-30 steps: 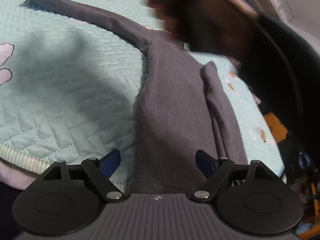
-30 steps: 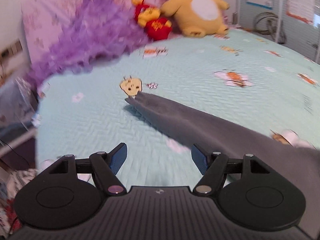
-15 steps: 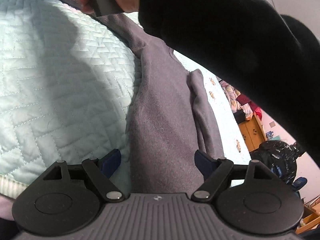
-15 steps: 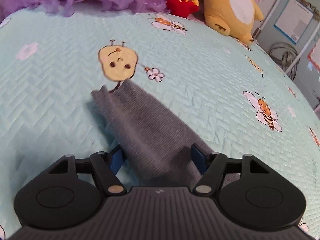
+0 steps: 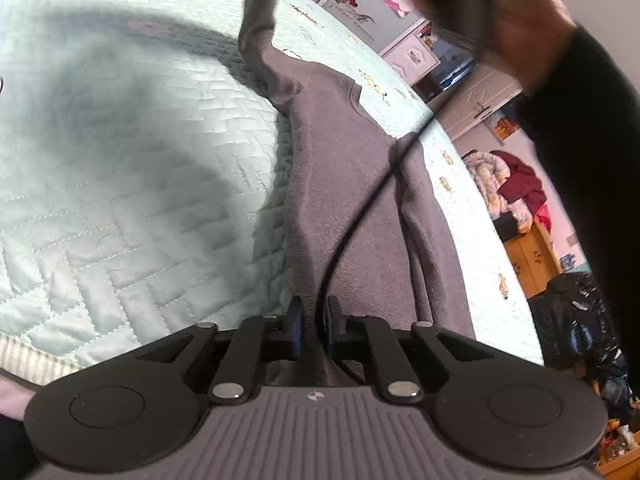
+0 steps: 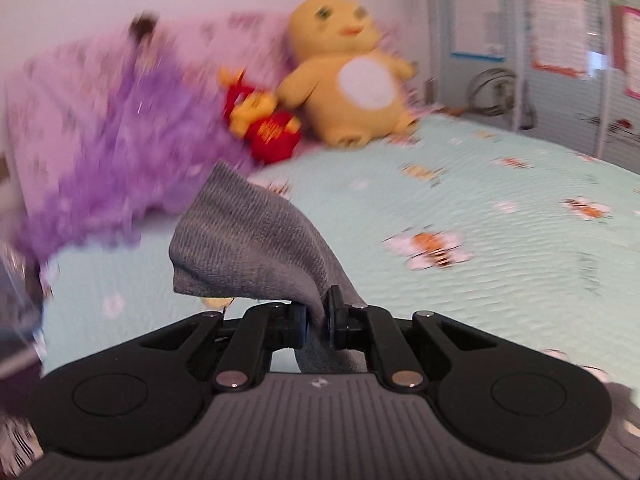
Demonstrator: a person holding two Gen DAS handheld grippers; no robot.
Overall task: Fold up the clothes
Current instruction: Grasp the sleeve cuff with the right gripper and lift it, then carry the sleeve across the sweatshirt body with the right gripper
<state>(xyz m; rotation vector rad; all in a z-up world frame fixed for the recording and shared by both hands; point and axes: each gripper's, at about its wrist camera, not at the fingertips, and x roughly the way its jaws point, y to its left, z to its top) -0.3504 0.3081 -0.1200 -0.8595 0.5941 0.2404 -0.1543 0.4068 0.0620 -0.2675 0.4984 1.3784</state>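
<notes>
Left gripper (image 5: 314,322) clamped on the sweater (image 5: 352,184) hem, body flat on the quilt (image 5: 120,160). Right gripper (image 6: 318,316) pinching the sleeve (image 6: 256,240) near its cuff, raised off the bed.

The left gripper (image 5: 313,322), black with blue-padded jaws, is closed on the near hem of a grey long-sleeved knit top (image 5: 344,184) spread lengthwise over a pale turquoise quilted bedspread (image 5: 132,168). One grey sleeve (image 5: 260,16) rises off the bed toward the top edge, while the other sleeve (image 5: 430,232) lies folded along the garment's right side. A blurred hand (image 5: 492,12) in a black sleeve (image 5: 588,152) hangs upper right, and a thin black cable (image 5: 360,208) crosses the fabric.
</notes>
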